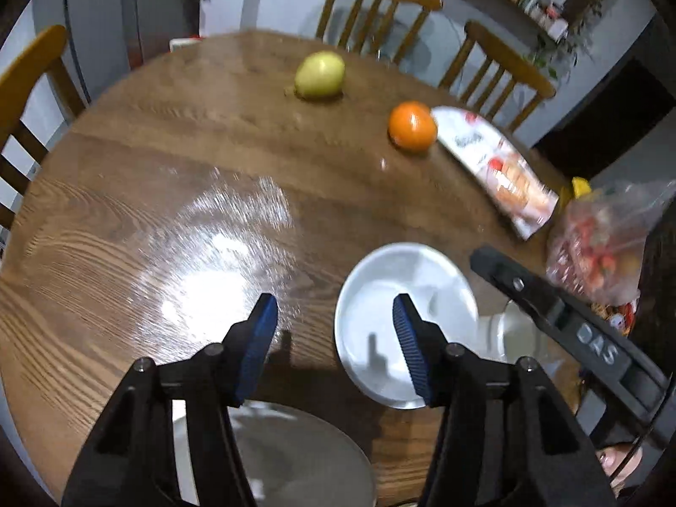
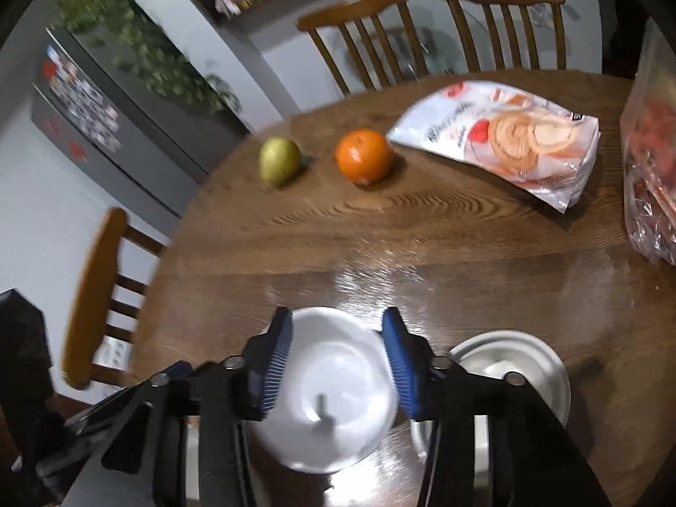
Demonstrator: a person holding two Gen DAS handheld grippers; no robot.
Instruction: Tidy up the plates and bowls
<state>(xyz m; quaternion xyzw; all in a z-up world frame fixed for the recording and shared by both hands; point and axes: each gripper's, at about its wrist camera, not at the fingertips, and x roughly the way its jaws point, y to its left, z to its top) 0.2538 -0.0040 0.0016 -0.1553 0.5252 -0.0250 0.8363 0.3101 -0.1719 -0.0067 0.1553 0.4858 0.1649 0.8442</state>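
Step in hand: judged from how things lie, a pause between moves; neither gripper carries a dish, and the plates and bowls are not yet gathered.
Left gripper (image 1: 336, 348): jaws released, nothing between them; bare wood under the left pad, the white bowl (image 1: 405, 325) behind the right pad.
Right gripper (image 2: 338, 365): jaws apart above the same white bowl (image 2: 333, 388); the pads seem to frame it without pressing, though blur makes contact hard to read.
Task things: the white bowl sits on the bench (image 1: 169, 169) at the near edge; a metal bowl (image 2: 513, 363) stands just beside it at 3 o'clock; a grey plate (image 1: 304, 456) lies at 6 o'clock under the left gripper.
Next move: probably lower one gripper onto a rim and close, then stack like with like.
Around: a pear (image 2: 279, 160) and an orange (image 2: 364, 155) at 12 o'clock, a snack packet (image 2: 502, 143) at 1 o'clock, a clear bag (image 2: 650, 177) at 3 o'clock.
In the way: nothing between the dishes; the grippers crowd each other.
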